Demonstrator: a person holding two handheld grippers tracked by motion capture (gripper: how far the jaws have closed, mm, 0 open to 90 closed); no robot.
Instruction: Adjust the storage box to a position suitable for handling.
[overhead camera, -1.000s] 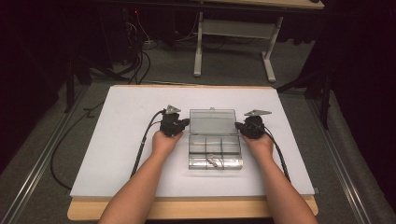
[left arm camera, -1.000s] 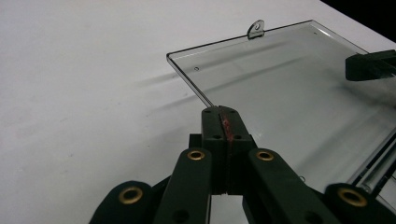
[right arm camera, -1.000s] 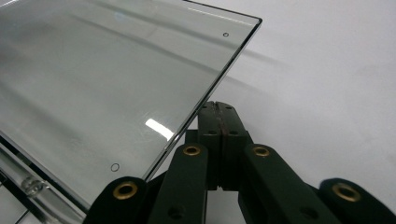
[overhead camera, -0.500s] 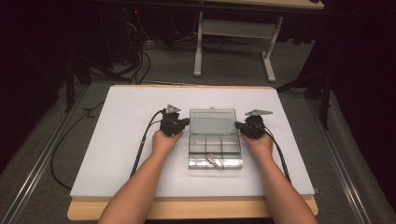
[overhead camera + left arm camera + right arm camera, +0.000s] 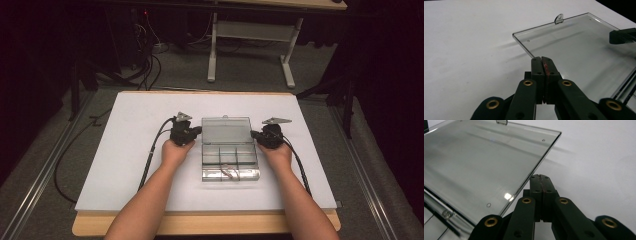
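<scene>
A clear plastic compartment box [image 5: 229, 150] lies open on the white table [image 5: 130, 150], directly between the two grippers. Its lid [image 5: 226, 131] is folded back flat on the far side of the compartmented tray [image 5: 230, 157].

The left gripper [image 5: 196, 131] sits at the left edge of the lid. In the left gripper view, its jaws are pressed together with nothing between them. The tips of the left gripper [image 5: 541, 59] meet just at the near side edge of the lid [image 5: 579, 50]; whether they touch that edge cannot be determined. The lid's small hang tab [image 5: 559, 18] stands ahead of the jaws, on the far edge.

The right gripper [image 5: 256, 134] sits at the right edge of the lid. In the right gripper view, its jaws are likewise closed on each other, empty, and the lid [image 5: 479, 162] lies just to the left of the closed tips [image 5: 539, 177]. The tab [image 5: 501, 122] lies ahead and to the left of the jaws.

Small items rest in the nearest row of the tray; their type cannot be determined.
</scene>
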